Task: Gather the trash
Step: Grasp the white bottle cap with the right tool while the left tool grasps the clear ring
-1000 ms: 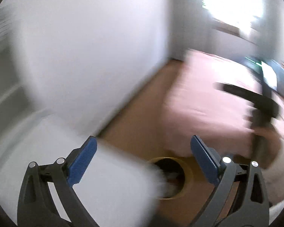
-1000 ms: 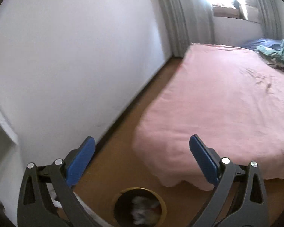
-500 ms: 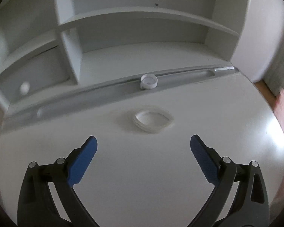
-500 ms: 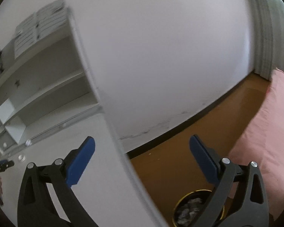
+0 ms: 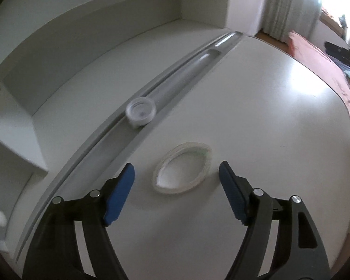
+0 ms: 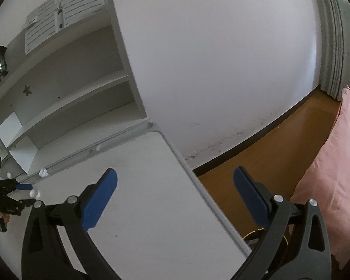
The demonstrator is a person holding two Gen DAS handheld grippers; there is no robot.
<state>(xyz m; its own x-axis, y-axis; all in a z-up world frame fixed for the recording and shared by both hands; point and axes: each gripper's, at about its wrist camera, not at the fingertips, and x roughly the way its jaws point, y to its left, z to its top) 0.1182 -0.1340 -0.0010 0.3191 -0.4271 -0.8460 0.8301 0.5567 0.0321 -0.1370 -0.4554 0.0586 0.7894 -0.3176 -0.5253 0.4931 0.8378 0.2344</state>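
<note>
Bare white desk (image 5: pixel 268 121) lies open around the flattened plastic ring (image 5: pixel 182 168) from 12 to 6 o'clock, while at 10 o'clock the grooved tray (image 5: pixel 175 74) holding a bottle cap (image 5: pixel 141 112) and the shelf unit (image 5: pixel 93 35) beyond close that side.

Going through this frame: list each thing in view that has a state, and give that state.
left gripper: open, empty, just short of the ring
right gripper: open, empty, over the desk's edge
squashed plastic ring: flat on the desk
bottle cap: open side up, in the desk groove
trash bin: on floor, mostly hidden
</note>
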